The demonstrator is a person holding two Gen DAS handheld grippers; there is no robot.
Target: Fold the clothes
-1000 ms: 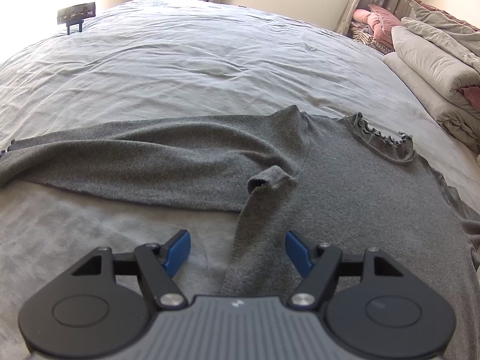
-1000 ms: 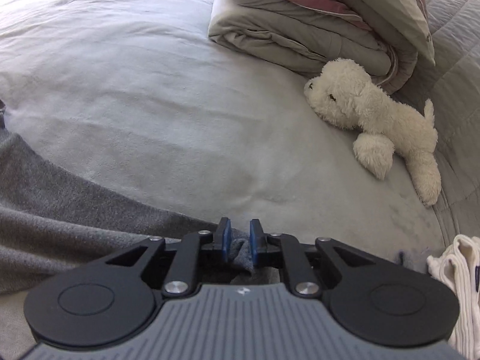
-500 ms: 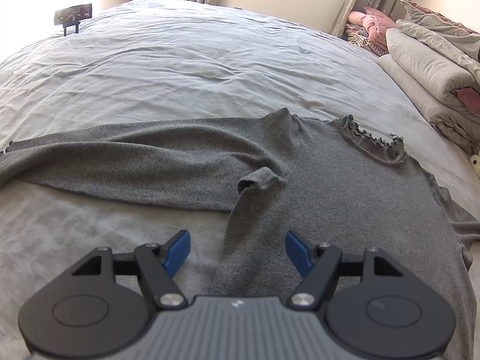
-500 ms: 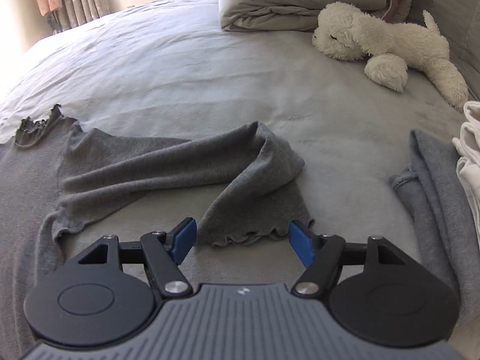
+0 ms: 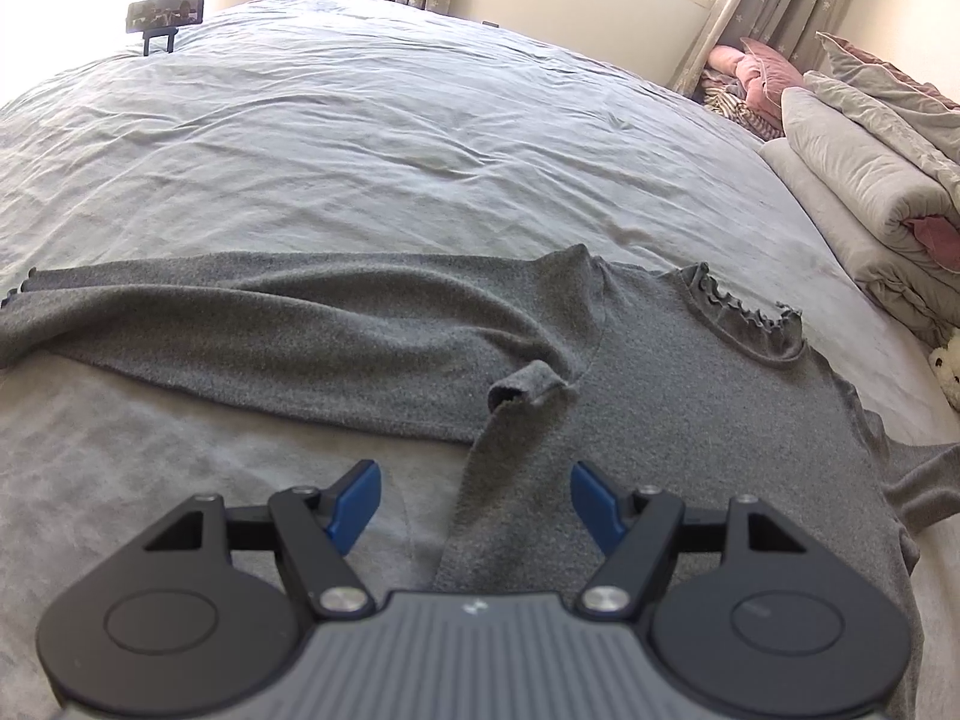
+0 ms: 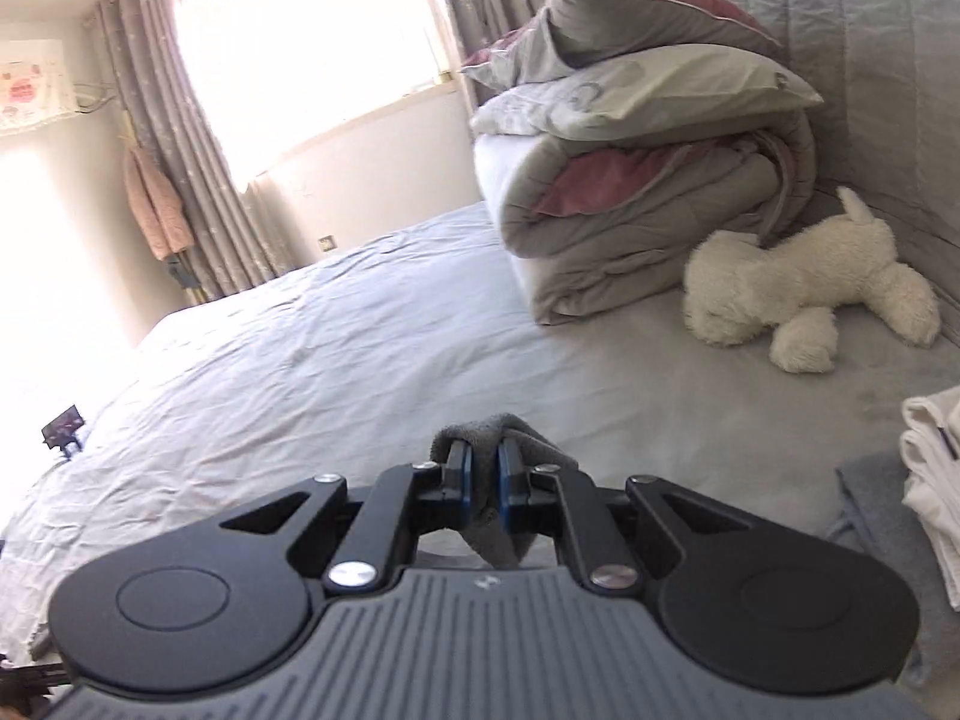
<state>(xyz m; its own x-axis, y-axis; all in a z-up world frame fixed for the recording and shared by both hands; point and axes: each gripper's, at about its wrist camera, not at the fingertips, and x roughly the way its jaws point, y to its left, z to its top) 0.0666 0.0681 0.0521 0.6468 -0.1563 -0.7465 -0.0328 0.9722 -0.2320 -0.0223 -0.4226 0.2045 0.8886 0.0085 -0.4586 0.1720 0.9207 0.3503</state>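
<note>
A grey long-sleeved sweater (image 5: 672, 396) with a ruffled collar (image 5: 744, 312) lies flat on the bed. Its left sleeve (image 5: 252, 312) stretches out to the left. My left gripper (image 5: 474, 501) is open and empty, just above the sweater's left side edge, below a small raised fold at the armpit (image 5: 522, 384). My right gripper (image 6: 485, 474) is shut on a bunch of the sweater's grey fabric (image 6: 492, 427) and holds it above the bed. The rest of the sweater is hidden in the right wrist view.
The grey bedsheet (image 5: 360, 138) reaches far back. Folded duvets and pillows (image 6: 648, 180) are stacked at the headboard, with a white plush dog (image 6: 804, 294) beside them. Folded white and grey clothes (image 6: 924, 480) lie at the right. A small black stand (image 5: 165, 15) sits far left.
My right gripper was open over the right sleeve cuff half a second ago; now it is shut on the fabric and lifted, pointing towards the window. The left gripper has barely moved.
</note>
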